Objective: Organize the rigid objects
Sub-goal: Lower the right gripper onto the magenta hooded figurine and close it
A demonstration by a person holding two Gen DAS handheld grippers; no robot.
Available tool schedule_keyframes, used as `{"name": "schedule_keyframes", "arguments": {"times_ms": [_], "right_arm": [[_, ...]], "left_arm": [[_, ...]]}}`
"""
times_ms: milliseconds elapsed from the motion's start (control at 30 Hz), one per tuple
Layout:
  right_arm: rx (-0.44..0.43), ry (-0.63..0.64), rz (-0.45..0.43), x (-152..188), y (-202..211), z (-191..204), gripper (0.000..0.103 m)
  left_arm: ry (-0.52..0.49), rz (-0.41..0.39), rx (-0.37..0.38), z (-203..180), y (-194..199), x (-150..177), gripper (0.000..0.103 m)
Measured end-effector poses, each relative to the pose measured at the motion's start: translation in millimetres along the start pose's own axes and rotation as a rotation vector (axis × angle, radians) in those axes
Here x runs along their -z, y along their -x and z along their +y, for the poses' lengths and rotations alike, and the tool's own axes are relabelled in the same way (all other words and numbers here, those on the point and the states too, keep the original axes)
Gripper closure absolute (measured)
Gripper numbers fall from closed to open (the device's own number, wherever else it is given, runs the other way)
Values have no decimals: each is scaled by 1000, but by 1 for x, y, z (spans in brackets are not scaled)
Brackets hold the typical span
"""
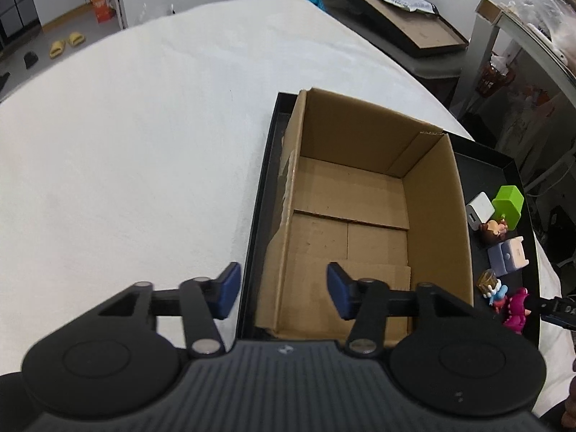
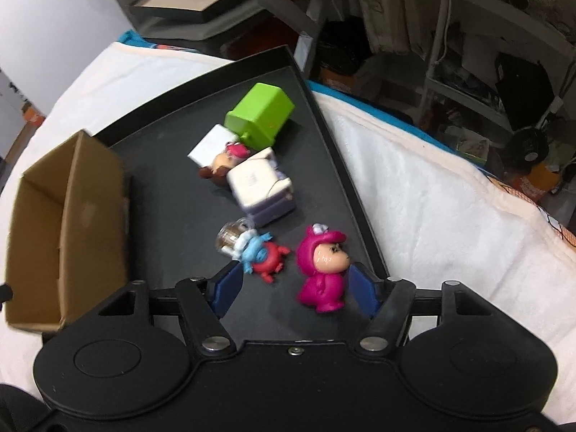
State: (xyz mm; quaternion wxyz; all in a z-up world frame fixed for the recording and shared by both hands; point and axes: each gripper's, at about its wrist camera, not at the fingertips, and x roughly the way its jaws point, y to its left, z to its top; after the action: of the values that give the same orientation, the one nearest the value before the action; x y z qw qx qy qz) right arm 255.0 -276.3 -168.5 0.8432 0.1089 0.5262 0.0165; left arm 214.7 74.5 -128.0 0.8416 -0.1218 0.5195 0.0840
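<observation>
An open, empty cardboard box sits in a black tray on a white blanket. My left gripper is open and hovers over the box's near left wall, one blue pad outside the tray and one over the box. Right of the box, several toys lie on the tray: a green block, a white charger, a white-and-purple box toy, a blue-and-red figure and a pink figure. My right gripper is open around the pink figure, its pads not pressing it.
The white blanket spreads wide to the left of the tray. Behind it lies a dark framed board. Cluttered shelves stand off the right side. An orange carton and yellow slippers are on the floor.
</observation>
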Motion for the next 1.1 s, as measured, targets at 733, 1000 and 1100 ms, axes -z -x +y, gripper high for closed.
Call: {"name": "schedule_keyframes", "arguments": {"times_ms": [733,1000,1100], "right_arm": [[115,76,109,2,-47,3,70],[116,83,39,6,-21,7,70],[100,86,9,7,-7,15,70]], "left_arm": [[-25,3,2,4,-17,4,91],[-31,-11,-6,1,-13,9,91],[-34,-12,-9,1,-12,9,91]]}}
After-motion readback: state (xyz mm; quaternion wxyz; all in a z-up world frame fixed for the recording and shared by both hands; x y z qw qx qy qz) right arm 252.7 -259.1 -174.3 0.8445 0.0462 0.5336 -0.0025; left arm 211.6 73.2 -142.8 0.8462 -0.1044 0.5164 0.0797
